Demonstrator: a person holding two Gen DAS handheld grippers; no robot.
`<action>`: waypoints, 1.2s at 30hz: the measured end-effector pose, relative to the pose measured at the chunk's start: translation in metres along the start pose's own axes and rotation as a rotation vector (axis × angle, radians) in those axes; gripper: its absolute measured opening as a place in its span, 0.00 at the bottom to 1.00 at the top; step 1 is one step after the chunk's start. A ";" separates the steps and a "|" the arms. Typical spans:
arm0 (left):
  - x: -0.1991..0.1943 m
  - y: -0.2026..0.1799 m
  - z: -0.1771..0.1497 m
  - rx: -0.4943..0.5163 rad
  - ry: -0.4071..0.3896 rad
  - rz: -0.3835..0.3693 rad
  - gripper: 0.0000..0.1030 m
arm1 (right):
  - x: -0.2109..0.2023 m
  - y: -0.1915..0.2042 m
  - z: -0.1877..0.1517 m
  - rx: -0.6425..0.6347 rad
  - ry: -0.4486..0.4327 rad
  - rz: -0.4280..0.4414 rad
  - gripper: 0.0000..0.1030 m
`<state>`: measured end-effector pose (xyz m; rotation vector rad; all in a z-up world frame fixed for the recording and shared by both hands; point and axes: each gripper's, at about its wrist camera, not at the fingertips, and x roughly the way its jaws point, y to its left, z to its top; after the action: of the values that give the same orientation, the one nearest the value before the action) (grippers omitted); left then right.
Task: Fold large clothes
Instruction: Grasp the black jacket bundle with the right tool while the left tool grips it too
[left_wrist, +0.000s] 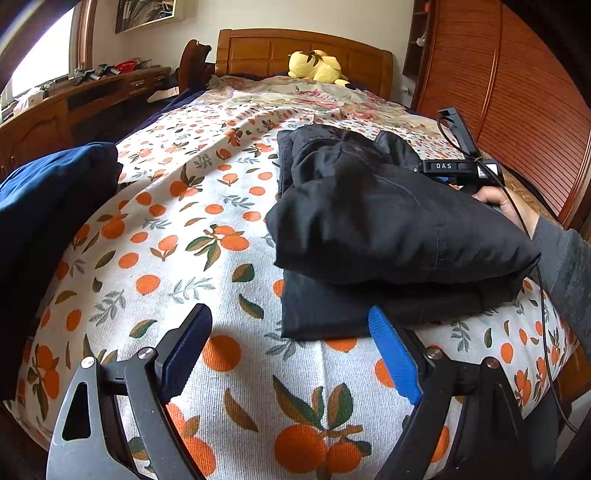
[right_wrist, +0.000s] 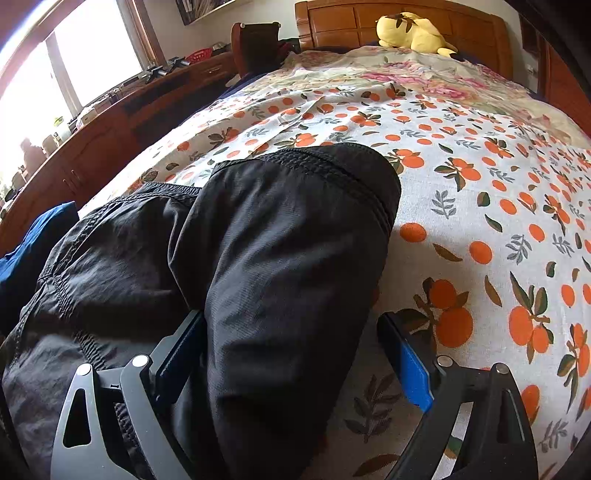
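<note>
A black padded garment (left_wrist: 388, 229) lies folded in a thick bundle on the orange-print bed sheet (left_wrist: 184, 258). My left gripper (left_wrist: 291, 325) is open and empty, just in front of the bundle's near left corner, above the sheet. My right gripper (right_wrist: 291, 332) is open, its jaws standing on either side of a fold of the black garment (right_wrist: 280, 240), which fills the gap without being pinched. In the left wrist view the right gripper's body (left_wrist: 458, 166) and the hand holding it show at the bundle's right side.
A dark blue cloth pile (left_wrist: 48, 206) lies at the bed's left edge. A yellow plush toy (left_wrist: 317, 66) sits by the wooden headboard (left_wrist: 258, 51). A wooden desk (left_wrist: 74, 107) runs along the left, a wooden wardrobe (left_wrist: 517, 92) on the right.
</note>
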<state>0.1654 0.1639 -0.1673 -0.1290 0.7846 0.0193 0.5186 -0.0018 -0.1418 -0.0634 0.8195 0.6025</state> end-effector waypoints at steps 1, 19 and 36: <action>0.001 0.000 0.000 0.000 0.000 -0.001 0.85 | -0.002 -0.002 -0.003 0.001 -0.002 0.001 0.90; 0.020 -0.004 0.002 -0.010 0.035 -0.086 0.49 | -0.023 -0.003 -0.014 -0.025 -0.009 0.016 0.46; -0.030 -0.001 0.009 0.009 -0.085 -0.140 0.11 | -0.122 0.019 -0.052 -0.069 -0.084 -0.027 0.33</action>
<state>0.1501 0.1651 -0.1399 -0.1735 0.6894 -0.1104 0.4094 -0.0587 -0.0887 -0.1114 0.7153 0.6041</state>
